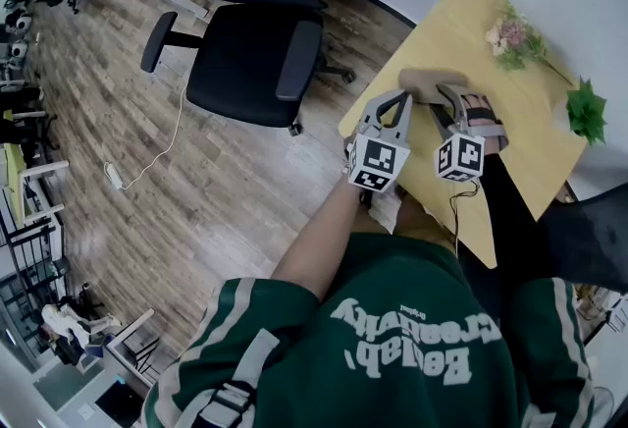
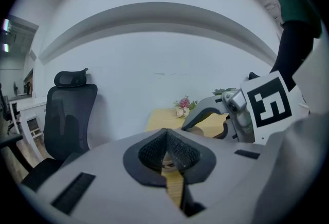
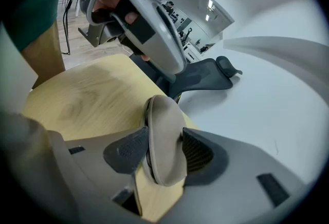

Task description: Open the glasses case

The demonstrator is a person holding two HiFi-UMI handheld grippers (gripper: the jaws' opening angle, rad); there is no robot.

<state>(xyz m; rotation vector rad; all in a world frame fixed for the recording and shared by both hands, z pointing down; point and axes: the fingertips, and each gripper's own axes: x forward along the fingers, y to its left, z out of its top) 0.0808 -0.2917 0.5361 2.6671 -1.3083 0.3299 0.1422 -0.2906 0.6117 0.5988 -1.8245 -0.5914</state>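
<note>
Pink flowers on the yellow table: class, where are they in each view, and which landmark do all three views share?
Head view: flowers top right, on the table.
Left gripper view: flowers just right of centre.
Right gripper view: not in it.
Shared landmark: the black office chair.

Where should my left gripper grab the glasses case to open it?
The free far end of the case, at the seam, coming from the left. The right gripper clamps the near end across its faces, and the seam lies on that side.
</note>
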